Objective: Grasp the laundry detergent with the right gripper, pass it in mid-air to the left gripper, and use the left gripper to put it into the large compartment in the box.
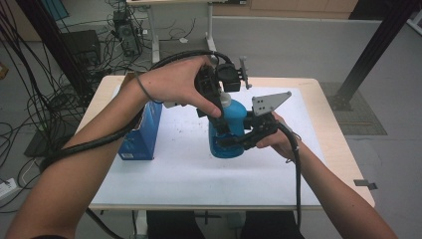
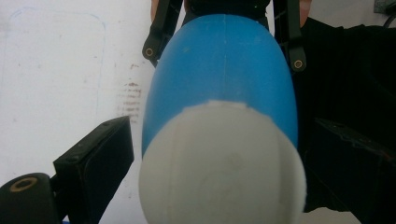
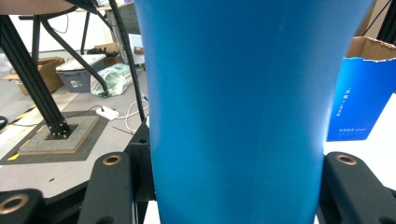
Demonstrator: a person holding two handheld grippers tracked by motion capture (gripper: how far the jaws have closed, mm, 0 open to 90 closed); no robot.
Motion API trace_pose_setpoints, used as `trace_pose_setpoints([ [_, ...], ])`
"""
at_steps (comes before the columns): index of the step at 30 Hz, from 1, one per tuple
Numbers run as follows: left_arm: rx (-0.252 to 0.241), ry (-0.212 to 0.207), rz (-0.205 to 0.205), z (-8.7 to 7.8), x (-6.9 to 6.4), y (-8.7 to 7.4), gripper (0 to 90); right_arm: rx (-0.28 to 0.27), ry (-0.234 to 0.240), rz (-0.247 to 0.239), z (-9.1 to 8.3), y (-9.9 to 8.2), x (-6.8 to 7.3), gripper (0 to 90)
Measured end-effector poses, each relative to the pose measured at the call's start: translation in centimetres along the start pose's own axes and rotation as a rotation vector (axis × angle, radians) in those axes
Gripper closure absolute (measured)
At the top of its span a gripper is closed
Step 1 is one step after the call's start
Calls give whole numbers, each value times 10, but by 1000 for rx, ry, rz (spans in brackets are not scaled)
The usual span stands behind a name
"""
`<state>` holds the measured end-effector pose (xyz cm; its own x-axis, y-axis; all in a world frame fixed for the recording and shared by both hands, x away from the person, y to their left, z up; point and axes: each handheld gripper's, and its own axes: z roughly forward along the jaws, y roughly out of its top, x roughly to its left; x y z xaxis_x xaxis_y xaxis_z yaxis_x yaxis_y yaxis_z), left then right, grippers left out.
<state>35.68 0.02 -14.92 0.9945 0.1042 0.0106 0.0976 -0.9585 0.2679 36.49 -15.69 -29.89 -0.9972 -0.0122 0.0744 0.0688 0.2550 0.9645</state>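
A: From the high view, how do the hands sit?

B: The left forearm crosses in from the lower left, wrist bent, and the left claw (image 1: 220,110) points down over the white cap (image 1: 225,101) of the blue bottle (image 1: 227,130). The right hand comes from the lower right and holds the right claw (image 1: 234,141) level against the bottle's side. The bottle stands upright on the white sheet (image 1: 199,169) near the middle of the worktop (image 1: 328,129), with a blue box (image 1: 144,132) well to its left.

A: Can you read the left claw there?

B: No, the hand and the claw's body cover its jaws.

A: And the left gripper view?

B: It looks straight down on the cap (image 2: 222,163), blurred and close. One jaw stands left of it with a gap of sheet showing between; the other, at right, is dark and hard to make out. So the left claw (image 2: 219,163) is open around the cap, not pressing it.

A: The right gripper view?

B: The bottle's wall (image 3: 238,107) sits between both jaws, which touch it on each side: the right claw (image 3: 236,186) is clamped on the bottle. Its top and base are cut off. The box (image 3: 362,93) shows behind at right.
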Motion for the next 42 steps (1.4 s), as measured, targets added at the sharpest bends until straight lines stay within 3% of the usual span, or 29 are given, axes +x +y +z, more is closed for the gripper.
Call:
trace_pose_setpoints([
  [42, 13, 9, -1, -1, 0, -3, 82, 9, 2, 3, 3, -3, -1, 439],
])
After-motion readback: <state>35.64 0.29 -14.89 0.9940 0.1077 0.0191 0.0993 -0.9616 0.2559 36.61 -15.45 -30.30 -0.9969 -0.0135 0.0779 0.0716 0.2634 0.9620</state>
